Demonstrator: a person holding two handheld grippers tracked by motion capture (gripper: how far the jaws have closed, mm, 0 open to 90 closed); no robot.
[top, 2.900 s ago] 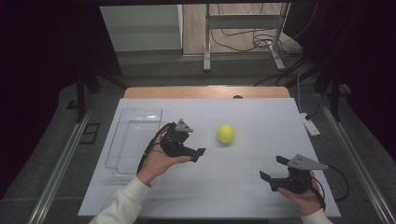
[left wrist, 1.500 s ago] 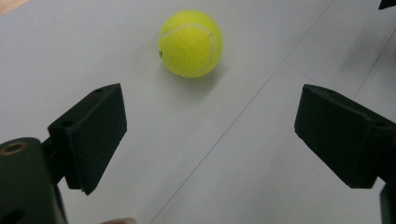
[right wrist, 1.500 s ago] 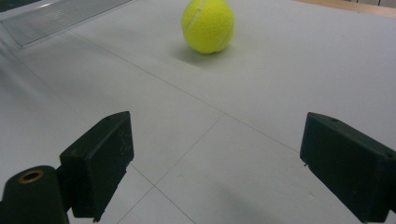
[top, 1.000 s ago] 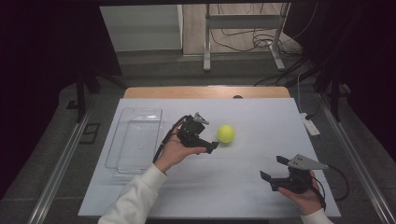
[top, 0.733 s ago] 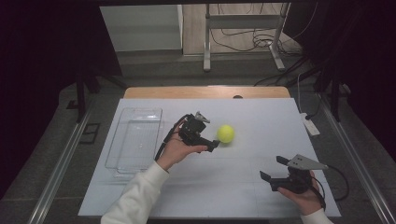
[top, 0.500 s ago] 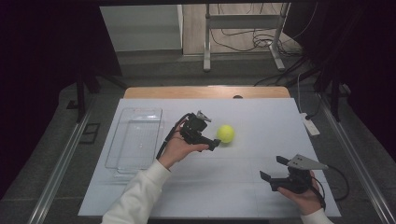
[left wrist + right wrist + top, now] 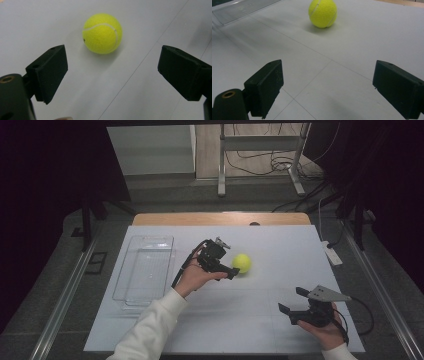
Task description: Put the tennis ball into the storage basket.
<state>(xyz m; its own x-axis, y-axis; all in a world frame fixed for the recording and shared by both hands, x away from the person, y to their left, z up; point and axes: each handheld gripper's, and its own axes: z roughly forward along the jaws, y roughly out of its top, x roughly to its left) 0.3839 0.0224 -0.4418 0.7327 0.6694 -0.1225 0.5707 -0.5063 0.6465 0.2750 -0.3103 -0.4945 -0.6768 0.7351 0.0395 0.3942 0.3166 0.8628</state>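
A yellow-green tennis ball (image 7: 242,263) rests on the white table sheet near its middle. My left gripper (image 7: 229,262) stands open just left of the ball, jaws pointing at it. In the left gripper view the ball (image 7: 102,33) lies a short way beyond the two spread black jaws, a little left of centre, apart from both. My right gripper (image 7: 294,304) is open near the front right of the table, held low in a hand. From the right gripper view the ball (image 7: 322,13) sits far ahead.
A clear plastic tray (image 7: 145,270) lies empty on the left of the white sheet (image 7: 250,320), and its corner (image 7: 242,10) shows in the right gripper view. A white power strip (image 7: 331,252) sits at the right edge. Cables and metal stand legs are on the floor beyond.
My left gripper has moved right and forward from beside the tray to right next to the ball, and has crept slightly closer in the last second. The right gripper has stayed still.
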